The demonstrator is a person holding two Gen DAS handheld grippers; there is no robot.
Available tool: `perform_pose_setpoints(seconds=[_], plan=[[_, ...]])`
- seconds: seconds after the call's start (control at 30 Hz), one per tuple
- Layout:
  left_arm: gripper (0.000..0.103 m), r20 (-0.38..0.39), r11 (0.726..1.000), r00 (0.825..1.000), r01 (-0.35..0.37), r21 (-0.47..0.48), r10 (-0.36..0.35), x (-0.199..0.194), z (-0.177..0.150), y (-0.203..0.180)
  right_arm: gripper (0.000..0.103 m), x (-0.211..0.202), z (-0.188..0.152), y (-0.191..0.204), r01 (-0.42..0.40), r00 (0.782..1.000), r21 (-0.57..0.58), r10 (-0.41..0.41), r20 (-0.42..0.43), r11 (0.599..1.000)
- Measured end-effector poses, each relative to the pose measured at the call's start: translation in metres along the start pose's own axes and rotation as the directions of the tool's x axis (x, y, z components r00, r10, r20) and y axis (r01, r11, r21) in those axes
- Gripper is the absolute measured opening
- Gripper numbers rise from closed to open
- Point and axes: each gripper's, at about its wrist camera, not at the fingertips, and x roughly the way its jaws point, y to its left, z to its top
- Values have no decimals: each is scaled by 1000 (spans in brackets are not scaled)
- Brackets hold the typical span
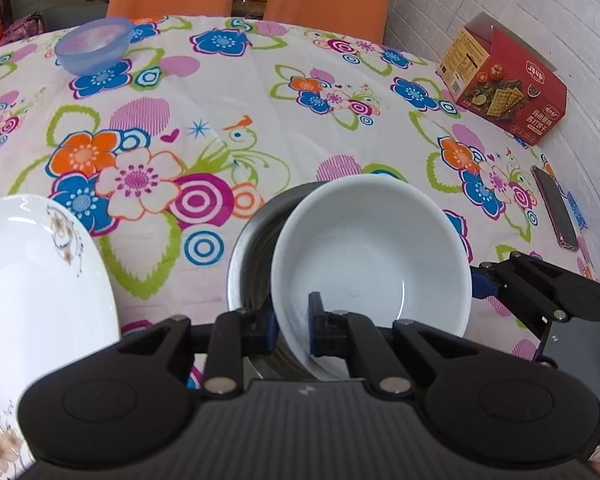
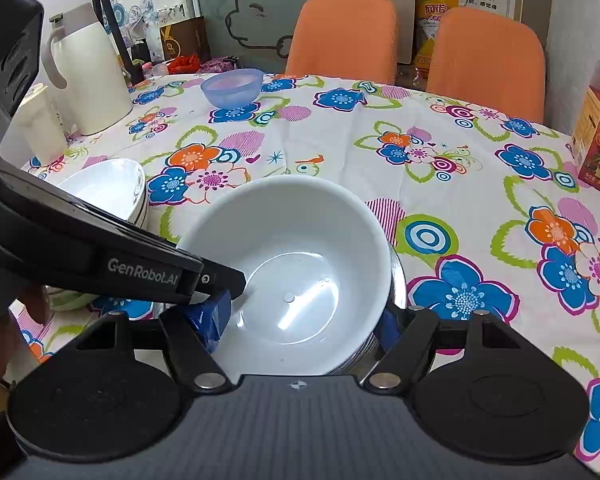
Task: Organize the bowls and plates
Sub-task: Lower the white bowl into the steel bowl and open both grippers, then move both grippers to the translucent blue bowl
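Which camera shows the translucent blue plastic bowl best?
The right wrist view: the translucent blue plastic bowl sits clear and fairly upright near the table's far edge. The left wrist view shows it too, but blurrier, in the corner.

Bright, even daylight fills both views, with only soft shadows. Glare streaks sit inside the white bowl [image 2: 296,280] and on the patterned plate [image 1: 32,276] at near left. Fisheye distortion bows the counter [image 1: 260,120] edges; far corners darken and blur.

A home dining room: floral tablecloth [image 2: 340,140], orange chairs [image 2: 344,36], thermos jug [image 2: 88,72], cracker box [image 1: 504,80].
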Motion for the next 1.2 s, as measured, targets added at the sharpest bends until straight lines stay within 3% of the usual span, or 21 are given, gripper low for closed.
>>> perform_pose_setpoints(seconds=[0.07,0.1,0.17,0.23,0.27,0.5,0.7,1.0,1.2], plan=[[14,7,1000,1000,-2,4,2,-3,1,2,60,-4,1,-2,2,1000,7,-2,11,1000],[28,7,1000,1000,12,-1,-12,-5,2,4,60,-7,0,-3,0,1000,10,0,19,1000],[35,7,999,999,42,-7,-42,-10,4,8,60,-13,1,-6,-6,999,21,6,33,1000],[57,16,997,997,71,-6,-71,-16,5,9,61,-21,1,-10,37,998,31,-38,57,999],[61,23,997,997,80,-10,-80,-19,5,10,61,-24,1,-13,62,995,34,-64,71,997],[61,74,997,994,78,5,-78,-36,7,11,61,-30,-3,-40,27,995,171,-44,94,985],[63,115,999,992,41,21,-44,-45,9,15,62,-29,-2,-42,29,995,180,-45,86,983],[64,137,1000,990,27,17,-29,-53,20,32,62,-25,25,-40,0,995,174,-18,100,985],[64,150,1000,989,10,-18,-7,-54,34,57,63,-6,48,-39,-62,995,247,43,85,967]])
